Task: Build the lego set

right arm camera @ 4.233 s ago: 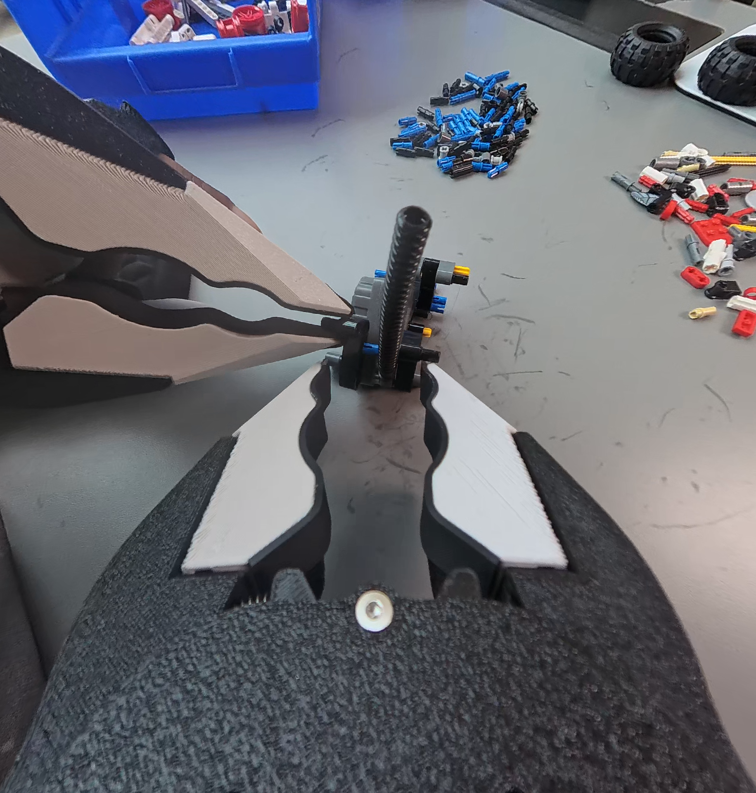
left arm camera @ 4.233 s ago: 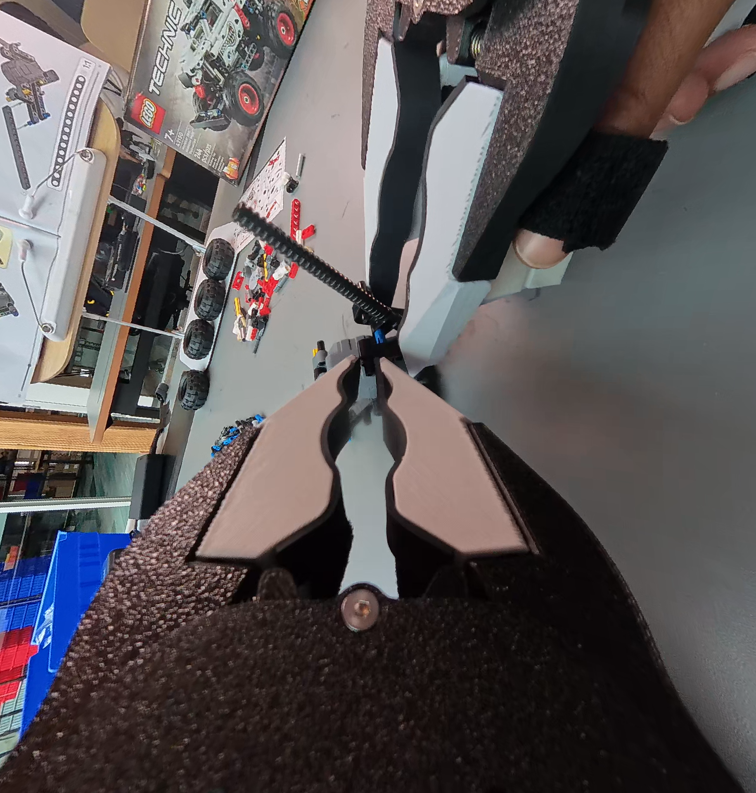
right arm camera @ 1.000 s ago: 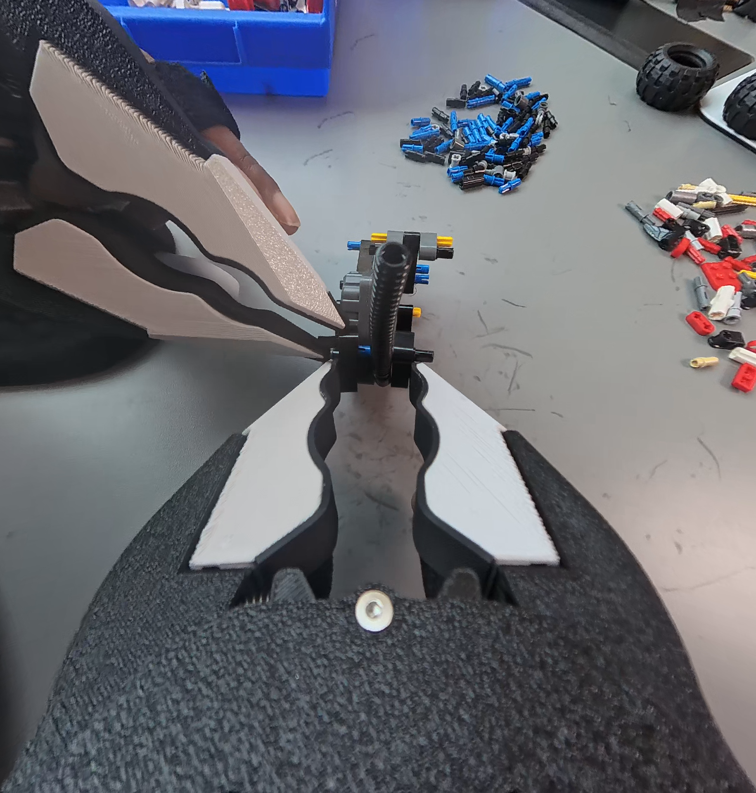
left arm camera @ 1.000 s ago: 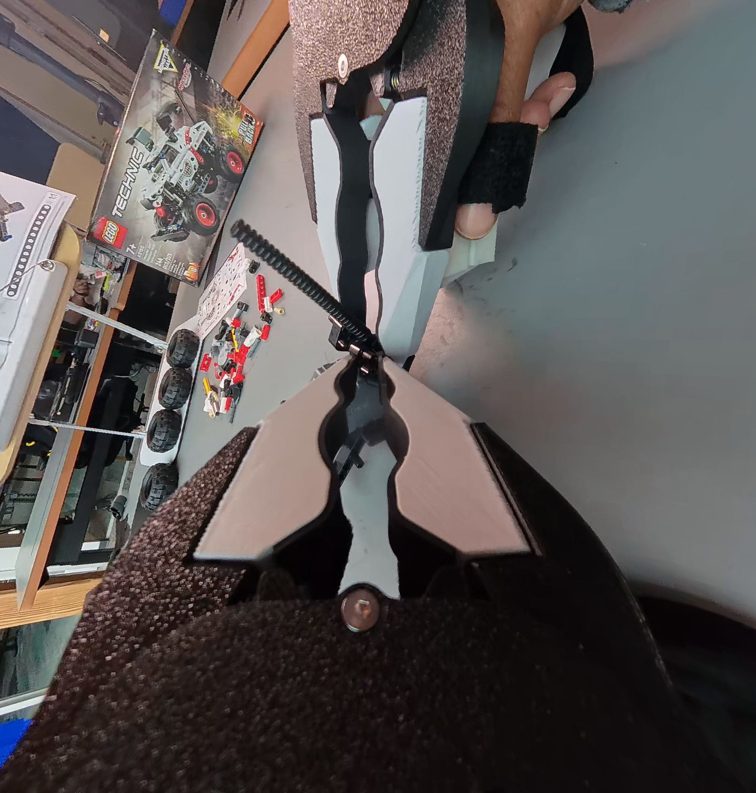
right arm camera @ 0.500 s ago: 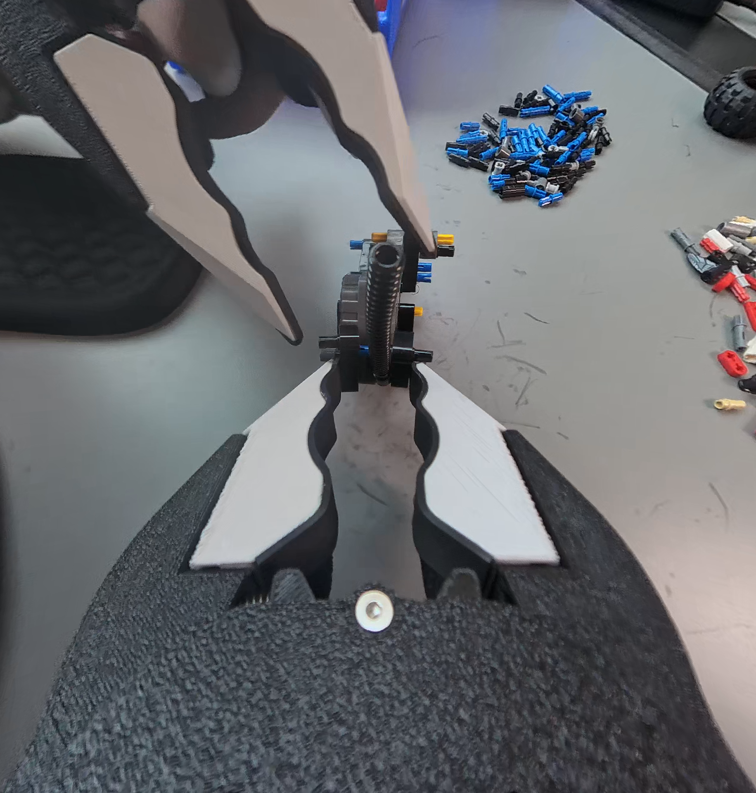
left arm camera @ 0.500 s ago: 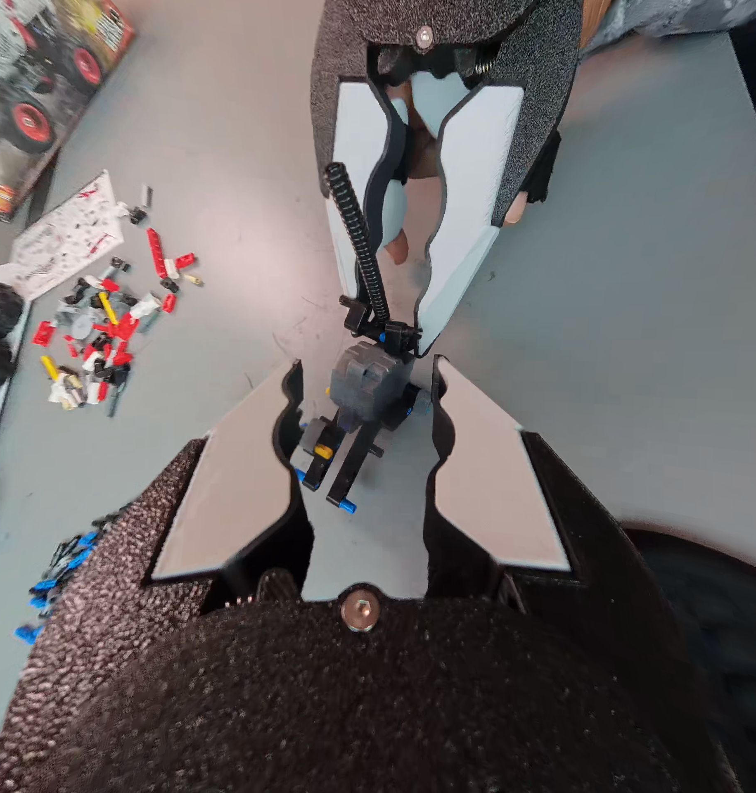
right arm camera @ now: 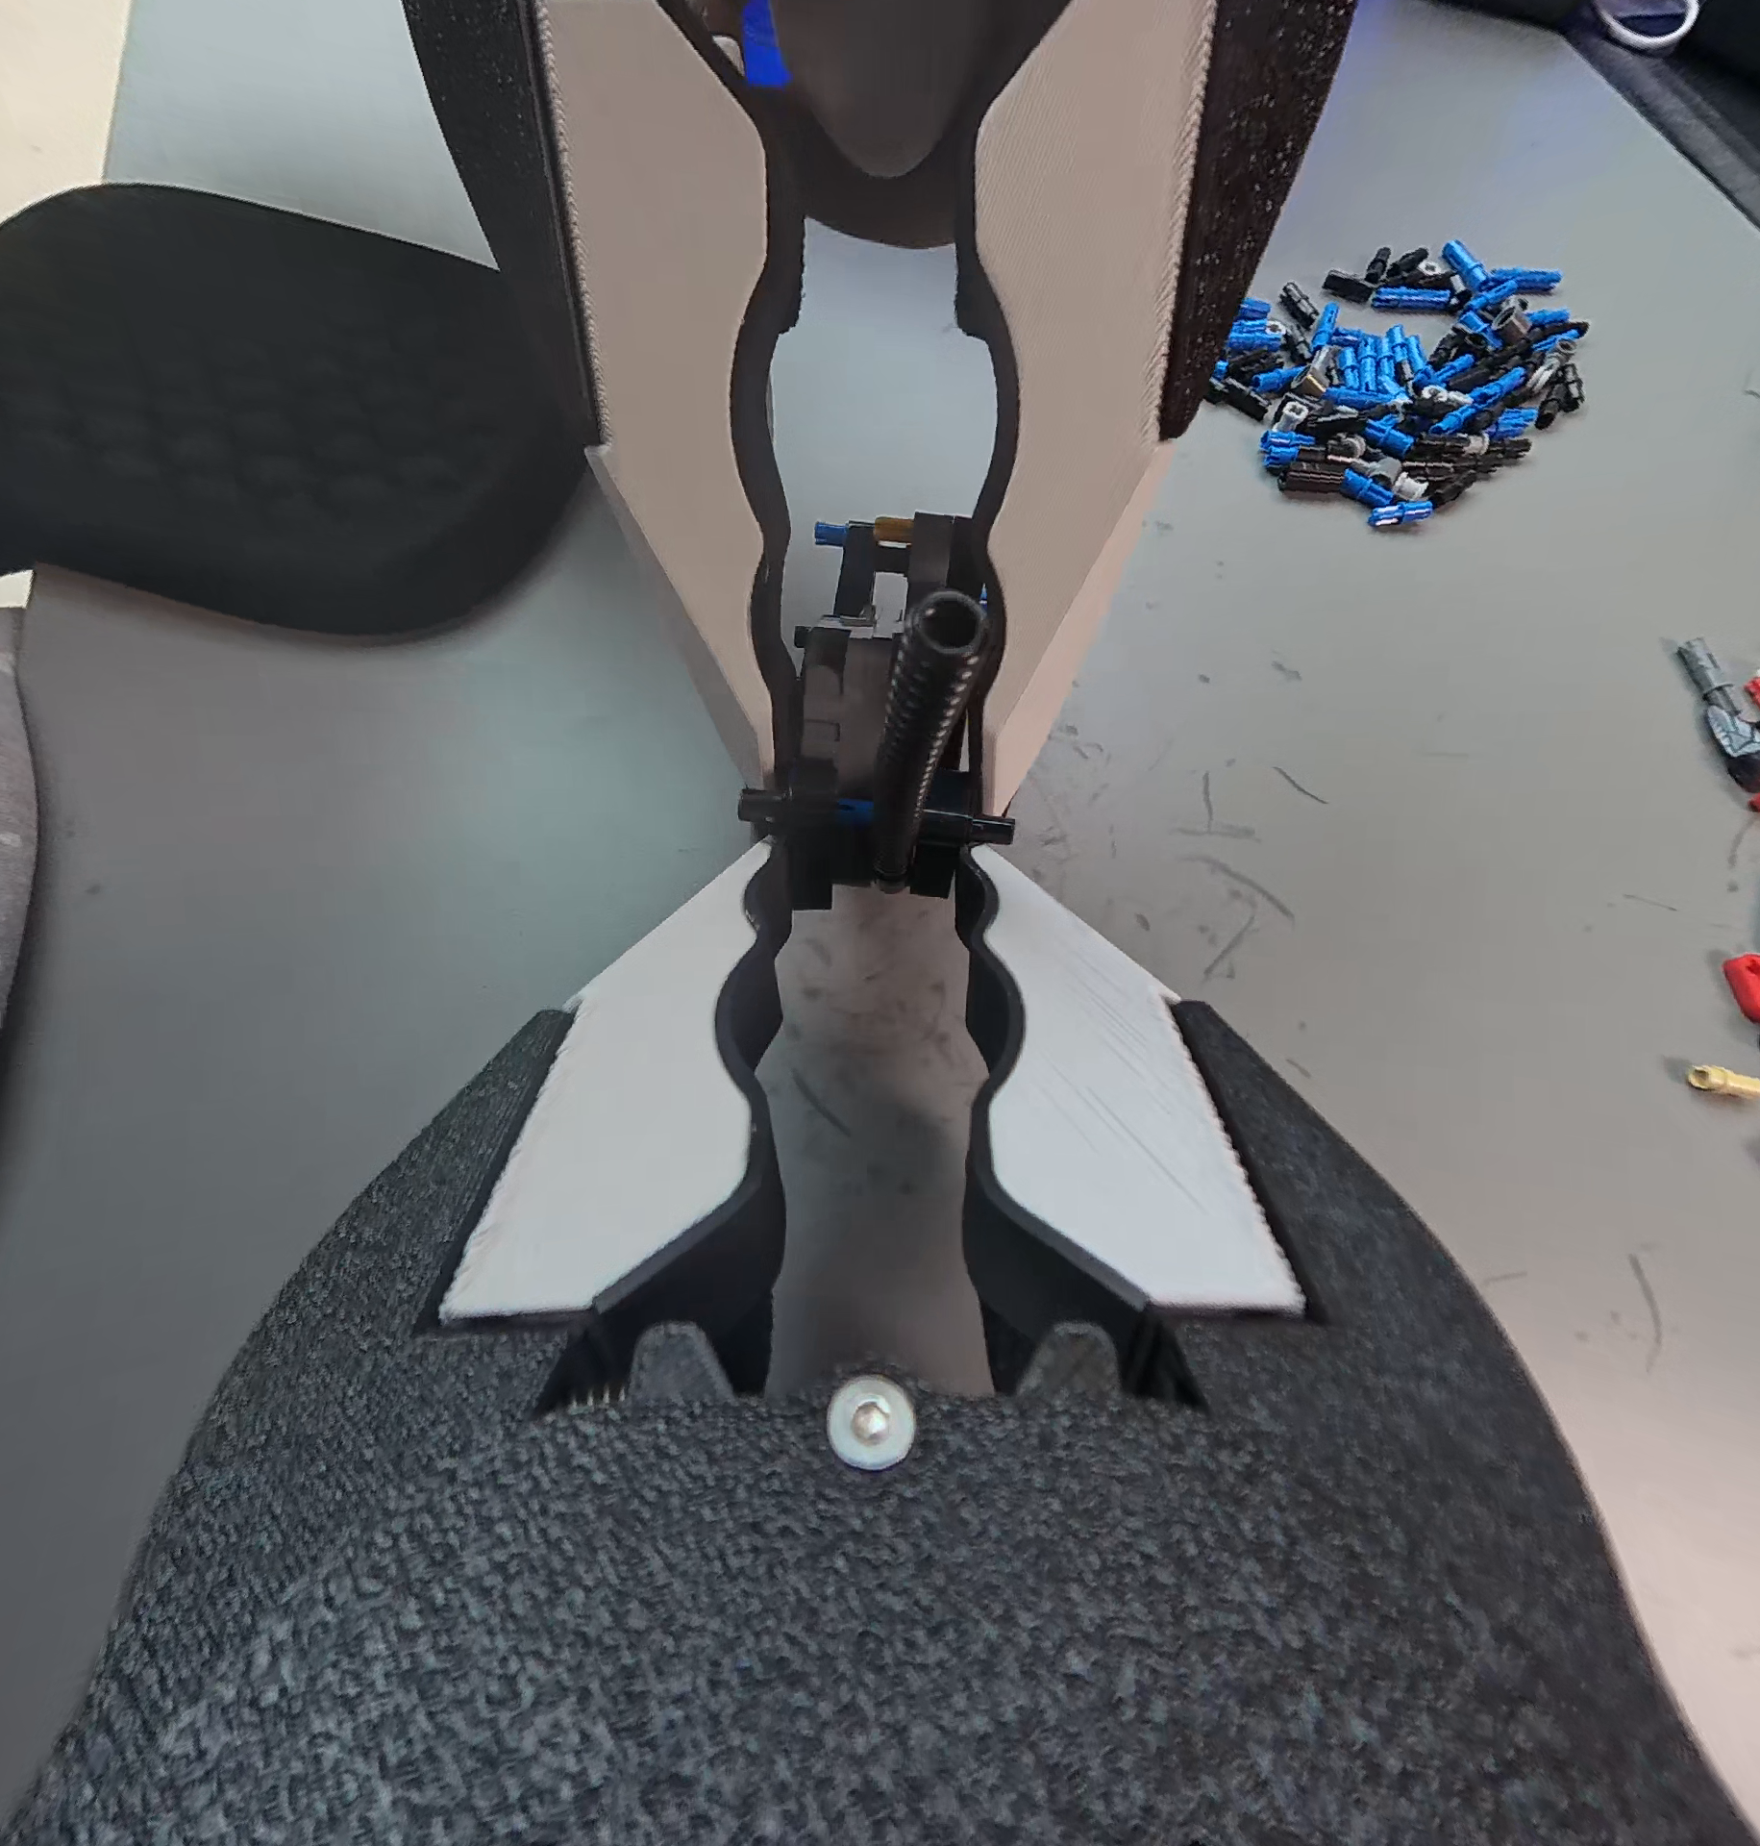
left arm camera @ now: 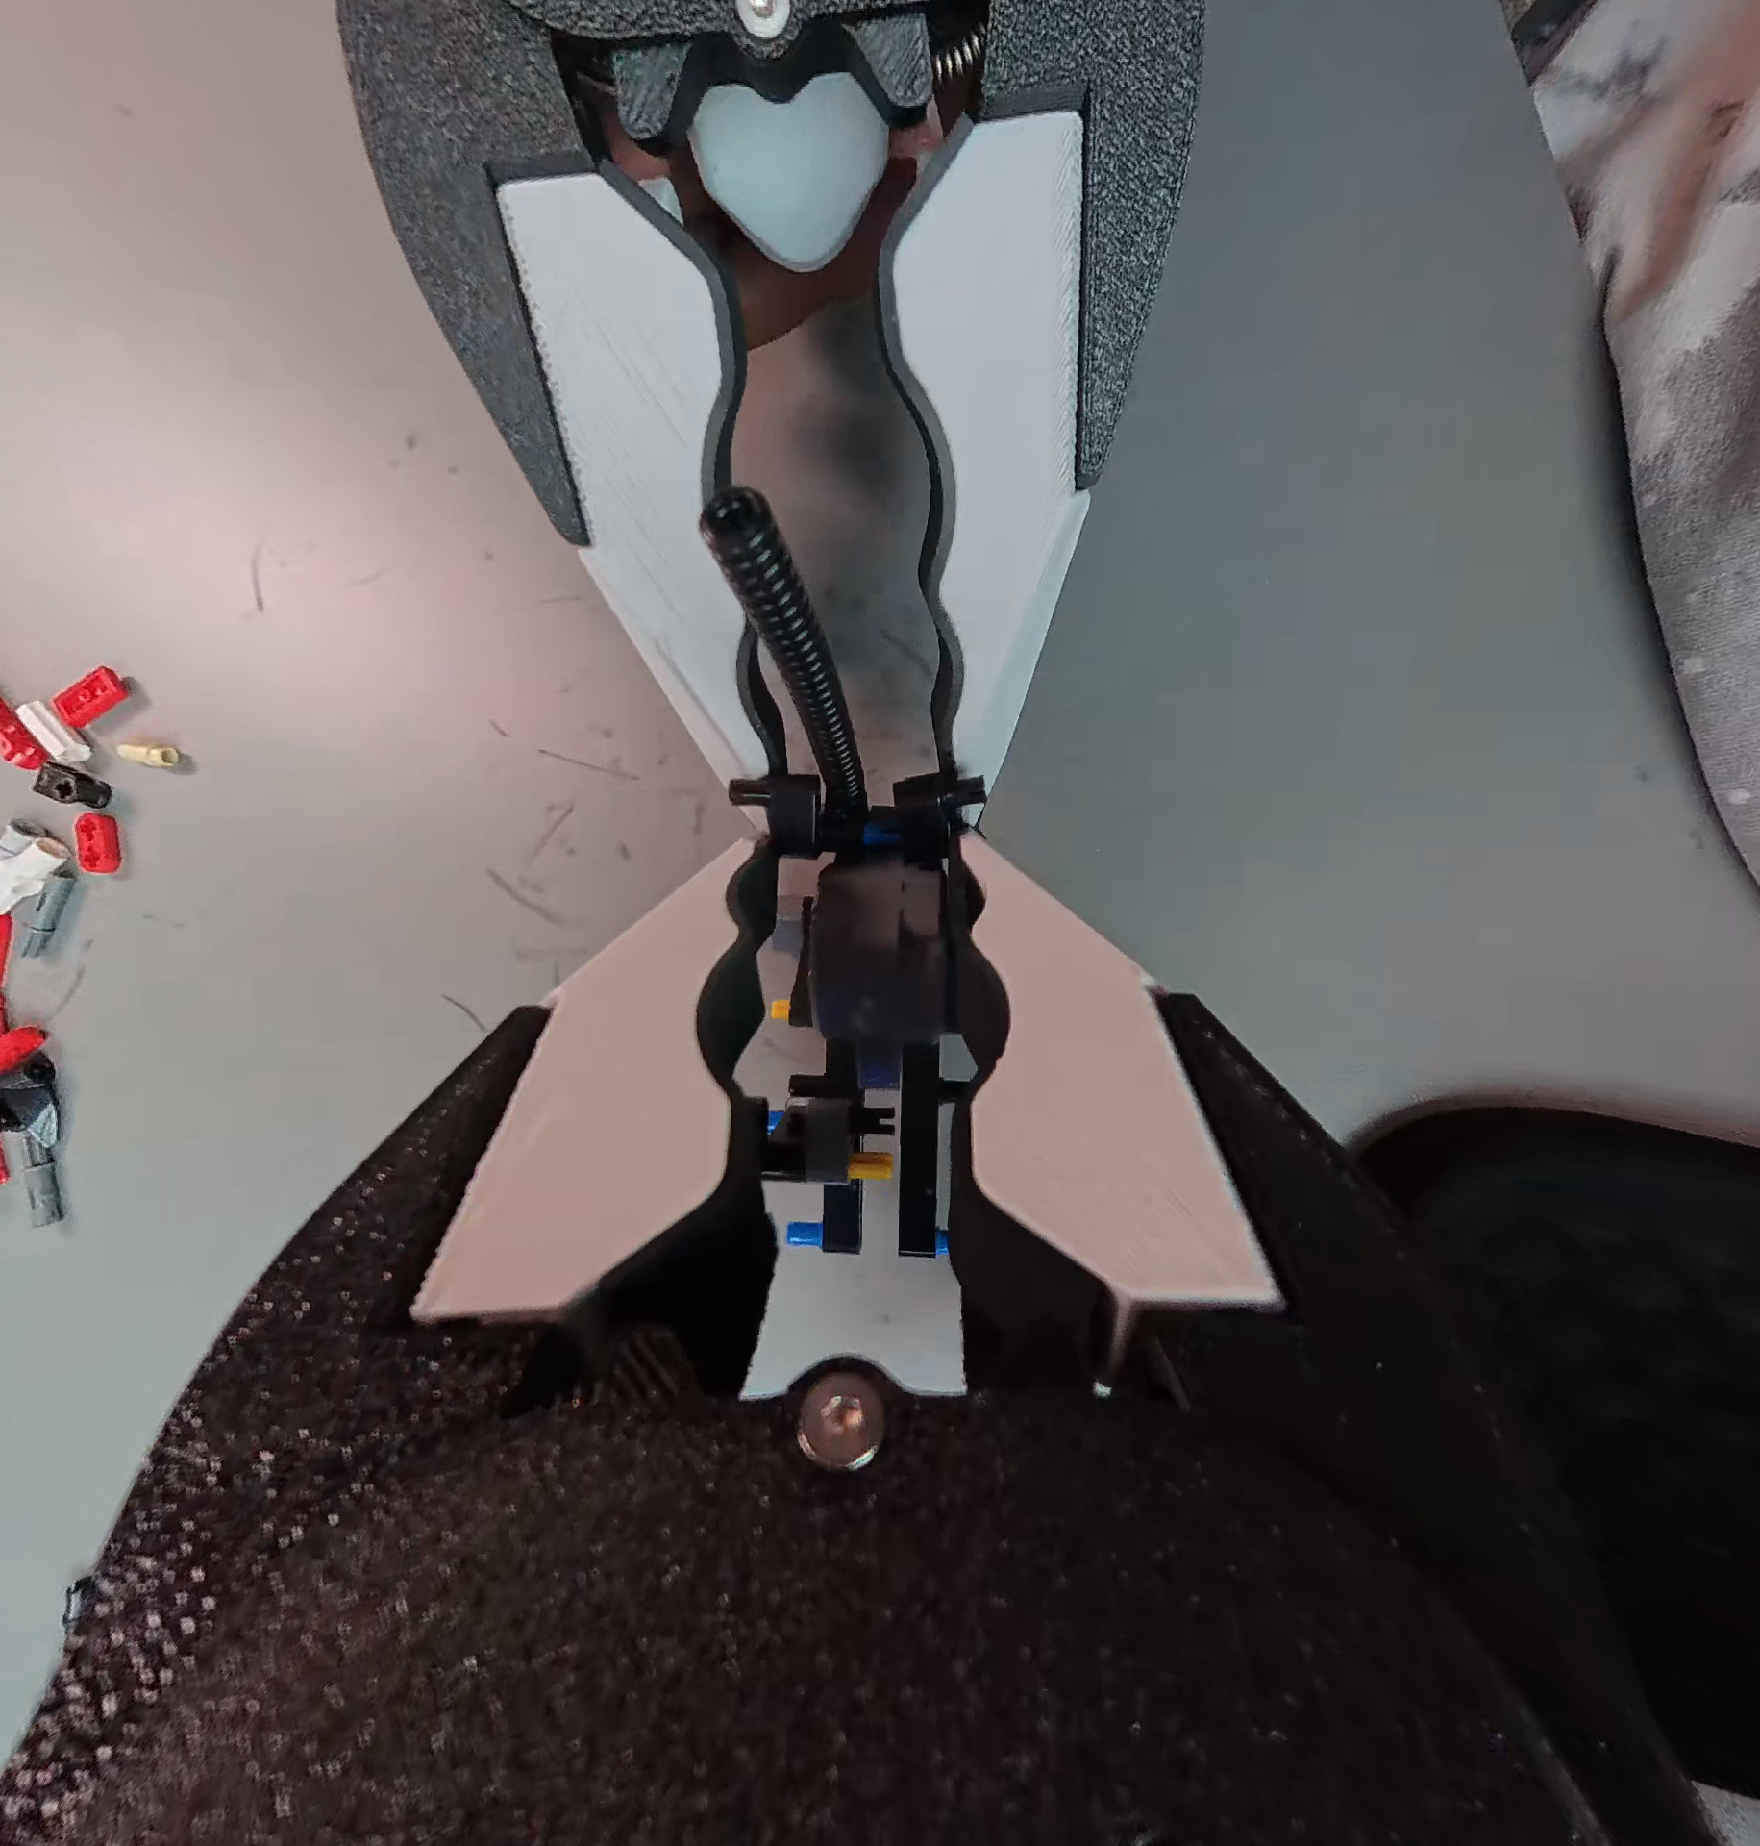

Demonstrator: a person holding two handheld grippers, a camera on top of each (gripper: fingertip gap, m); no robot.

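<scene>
Gripping one small lego assembly point(right arm camera: 871, 759) from opposite ends, nose to nose, above the scuffed grey surface point(right arm camera: 1355, 799): left claw point(left arm camera: 861, 849), with matte tan wavy-edged fingers, pinching the blocky black-and-grey body with blue and yellow pins between its inner edges; right claw point(right arm camera: 871, 859), with ribbed white fingers in grainy black housing, clamping the black cross-piece at the near end. Sticking up from the assembly, a black ribbed hose point(left arm camera: 791, 639), curving slightly. Lying loose well to the side, a heap of blue and black pins point(right arm camera: 1395, 390) and scattered red, white and grey pieces point(left arm camera: 27, 919).
</scene>
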